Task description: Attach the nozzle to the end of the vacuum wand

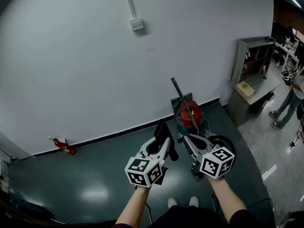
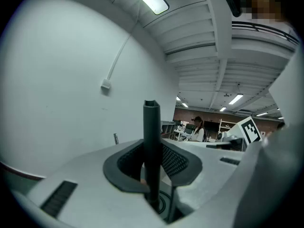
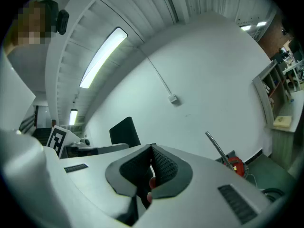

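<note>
Your left gripper (image 1: pixel 163 144) clamped on the black nozzle (image 2: pixel 151 141), held upright over the dark floor (image 1: pixel 90 175), your right gripper (image 1: pixel 189 141) just beside it, pinched closed on nothing, beyond them the red vacuum (image 1: pixel 189 114), its wand (image 1: pixel 182 100) tilted up before the white wall (image 1: pixel 95 65), fire extinguisher (image 1: pixel 64 147) far left.

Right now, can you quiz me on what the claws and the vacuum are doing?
1. True or false: the left claw grips the black nozzle.
2. Which claw is shut with nothing in it? A: left claw. B: right claw.
3. What colour is the vacuum standing by the wall?
Key: 1 true; 2 B; 3 red.
</note>
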Tool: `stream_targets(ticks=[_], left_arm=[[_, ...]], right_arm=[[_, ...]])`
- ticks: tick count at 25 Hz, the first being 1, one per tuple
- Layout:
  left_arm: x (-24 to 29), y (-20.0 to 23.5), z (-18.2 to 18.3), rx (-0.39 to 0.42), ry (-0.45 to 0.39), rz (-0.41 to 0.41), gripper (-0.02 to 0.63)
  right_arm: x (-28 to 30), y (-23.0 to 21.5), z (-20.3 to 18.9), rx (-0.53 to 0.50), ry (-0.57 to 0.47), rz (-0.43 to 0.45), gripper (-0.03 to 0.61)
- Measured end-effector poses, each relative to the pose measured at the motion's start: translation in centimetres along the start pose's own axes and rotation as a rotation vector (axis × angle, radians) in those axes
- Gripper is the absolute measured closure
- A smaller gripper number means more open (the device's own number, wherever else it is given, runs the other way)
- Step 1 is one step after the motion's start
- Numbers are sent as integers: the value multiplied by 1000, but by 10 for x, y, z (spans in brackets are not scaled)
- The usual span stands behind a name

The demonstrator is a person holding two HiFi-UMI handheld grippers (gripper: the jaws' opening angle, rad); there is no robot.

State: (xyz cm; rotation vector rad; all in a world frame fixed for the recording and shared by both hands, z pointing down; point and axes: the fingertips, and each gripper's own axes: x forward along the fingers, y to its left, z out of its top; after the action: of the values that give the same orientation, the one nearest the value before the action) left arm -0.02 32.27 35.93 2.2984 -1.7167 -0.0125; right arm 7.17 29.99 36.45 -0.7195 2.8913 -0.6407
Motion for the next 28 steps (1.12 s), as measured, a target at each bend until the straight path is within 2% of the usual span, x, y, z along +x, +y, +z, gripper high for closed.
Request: stream_targets(ticks=[11, 15, 28], left_arm=[[-5, 19, -6, -23, 6, 3, 526], [-8, 27, -12, -36, 9, -5, 526], [-6, 70, -17, -72, 27, -57, 526]], right_arm=[[13, 6, -10, 10, 3, -6, 561], [15, 11, -15, 52, -19, 16, 561], [36, 4, -31, 63, -22, -81, 561]])
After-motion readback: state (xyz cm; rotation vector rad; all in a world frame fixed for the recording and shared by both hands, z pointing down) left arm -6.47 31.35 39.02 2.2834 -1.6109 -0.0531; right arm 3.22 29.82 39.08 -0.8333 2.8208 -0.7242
